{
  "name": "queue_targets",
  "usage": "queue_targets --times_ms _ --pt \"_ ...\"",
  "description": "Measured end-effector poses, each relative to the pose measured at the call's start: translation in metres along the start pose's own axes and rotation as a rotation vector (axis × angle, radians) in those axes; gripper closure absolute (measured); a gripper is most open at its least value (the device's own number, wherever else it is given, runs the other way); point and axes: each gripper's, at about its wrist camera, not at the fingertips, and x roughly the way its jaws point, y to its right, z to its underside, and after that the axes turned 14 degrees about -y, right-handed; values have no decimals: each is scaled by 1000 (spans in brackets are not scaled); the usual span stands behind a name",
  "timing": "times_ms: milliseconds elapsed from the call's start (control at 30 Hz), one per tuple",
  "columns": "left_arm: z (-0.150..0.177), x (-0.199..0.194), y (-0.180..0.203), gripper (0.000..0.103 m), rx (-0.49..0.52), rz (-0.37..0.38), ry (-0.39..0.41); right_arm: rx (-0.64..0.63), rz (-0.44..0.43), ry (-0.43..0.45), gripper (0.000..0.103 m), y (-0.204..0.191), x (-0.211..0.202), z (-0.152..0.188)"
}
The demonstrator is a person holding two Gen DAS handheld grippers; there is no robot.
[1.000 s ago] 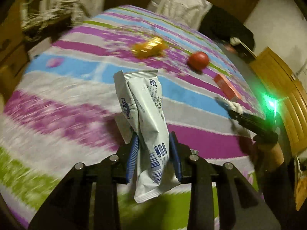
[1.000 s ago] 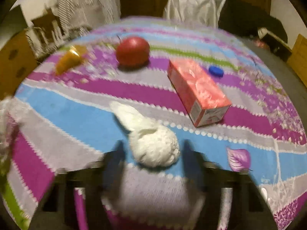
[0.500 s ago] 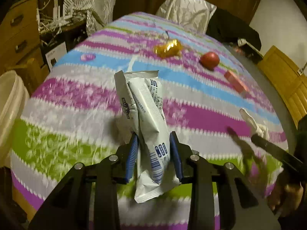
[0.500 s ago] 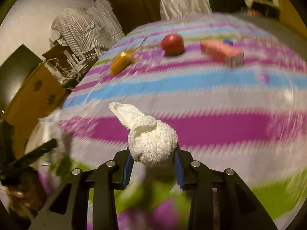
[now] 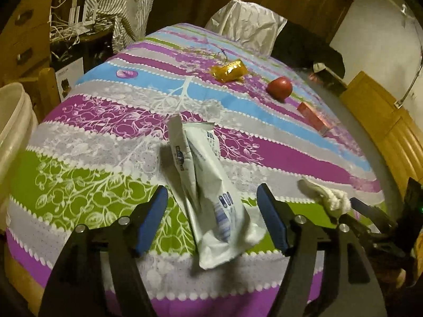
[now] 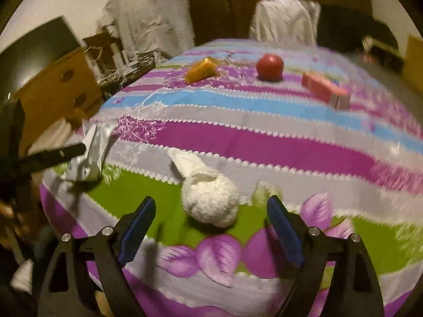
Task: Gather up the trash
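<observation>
Both grippers' jaws have just been opening: left gripper stands wide around the crinkled white wrapper, no longer pinched; right gripper wide around the released white knitted wad, both near the striped bedspread's near edge.

Cloth was striped purple, grey, blue, green w/ white floral print. Wrapper white w/ blue print. Wad cream-white. Apple red, box pink-red, packet gold.

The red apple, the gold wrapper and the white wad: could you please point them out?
red apple (image 5: 279,87), left wrist view, its middle.
gold wrapper (image 5: 229,71), left wrist view, its middle.
white wad (image 6: 210,203), right wrist view, its rounded body.
</observation>
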Motion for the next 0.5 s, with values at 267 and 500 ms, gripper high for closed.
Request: queue_targets --times_ms 267,500 --pt "-1 14 23 35 46 -40 -17 -106 -47 18 40 19 3 -3" --pt "2 24 27 39 42 -97 -22 -124 -114 -13 64 16 17 -1"
